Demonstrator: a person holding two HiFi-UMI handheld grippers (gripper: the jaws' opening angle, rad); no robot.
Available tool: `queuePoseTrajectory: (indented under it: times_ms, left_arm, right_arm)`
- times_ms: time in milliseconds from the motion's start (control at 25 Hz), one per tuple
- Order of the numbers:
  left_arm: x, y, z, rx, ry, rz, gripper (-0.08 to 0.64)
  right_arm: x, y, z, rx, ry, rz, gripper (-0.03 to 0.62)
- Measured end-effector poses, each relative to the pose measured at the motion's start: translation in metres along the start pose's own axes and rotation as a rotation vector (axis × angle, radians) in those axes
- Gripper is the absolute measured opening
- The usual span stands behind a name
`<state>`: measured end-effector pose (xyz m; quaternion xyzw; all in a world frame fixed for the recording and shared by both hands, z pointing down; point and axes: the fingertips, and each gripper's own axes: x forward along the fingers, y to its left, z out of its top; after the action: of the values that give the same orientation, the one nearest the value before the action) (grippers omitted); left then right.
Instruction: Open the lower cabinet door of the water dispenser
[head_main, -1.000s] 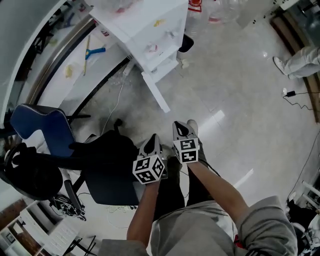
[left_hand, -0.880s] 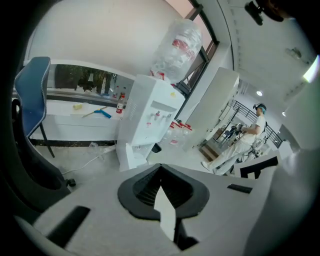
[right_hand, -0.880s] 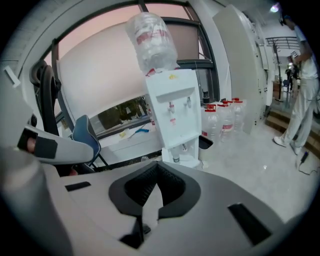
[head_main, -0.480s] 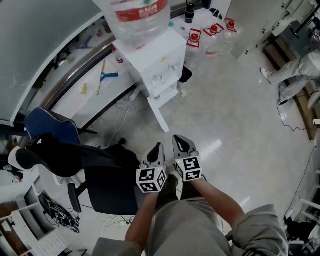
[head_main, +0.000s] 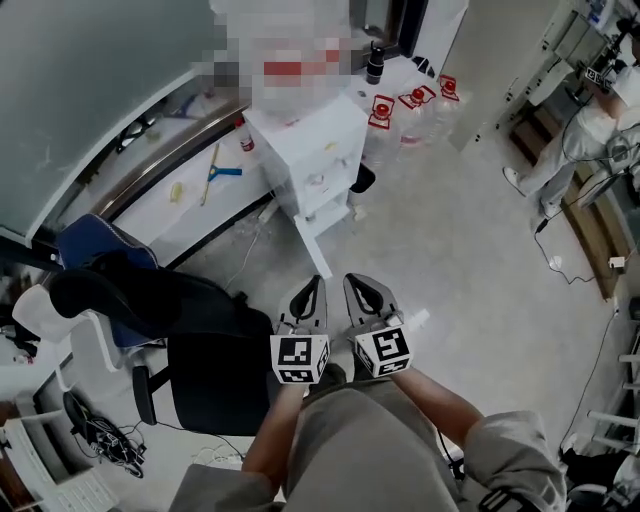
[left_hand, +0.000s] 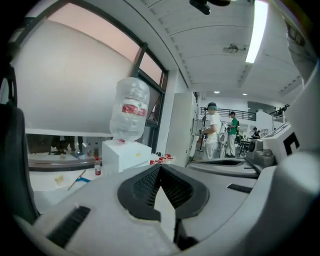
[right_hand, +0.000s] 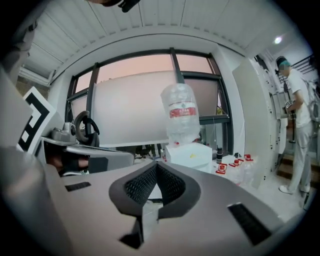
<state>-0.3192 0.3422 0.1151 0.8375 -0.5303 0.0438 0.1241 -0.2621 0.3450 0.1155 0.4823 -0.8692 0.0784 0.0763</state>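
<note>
Jaws first: the left gripper (head_main: 310, 295) and the right gripper (head_main: 362, 292) hang side by side, low before the person, each with its pads pressed together on nothing. Just to their left on the floor stands a dark office chair (head_main: 190, 340) — steer clear of it on the approach. Beyond, well apart from both tools, the water dispenser (head_main: 315, 150) stands by the window ledge. Its lower cabinet door (head_main: 312, 243) looks already swung out toward the person, though I cannot be sure. If it needs more, part one pair of jaws, take the door's free edge and pull along its arc — not straight. Spare water jugs (head_main: 415, 100) stand past the dispenser.
</note>
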Motion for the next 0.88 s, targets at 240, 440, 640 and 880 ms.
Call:
queuePoseTrajectory:
  times_ms: [240,440,640,880]
  left_arm:
    - [-0.017,-0.016,0.054,0.14,-0.108,-0.039,0.006]
    - [-0.034,-0.034,0.092,0.207,-0.2,-0.096,0.005]
    - [-0.049,-0.045,0.118,0.256,-0.271,-0.125,0.005]
    - [-0.065,-0.04,0.127,0.211,-0.299,-0.142,0.006]
  right_arm:
    - [-0.017,0.021,0.053,-0.06,-0.108,0.02,0.009]
    - [-0.033,0.029,0.094,-0.11,-0.202,0.001,0.009]
    - [-0.047,0.038,0.125,-0.165,-0.282,-0.015,0.009]
    - [-0.052,0.05,0.139,-0.198,-0.321,-0.02,0.009]
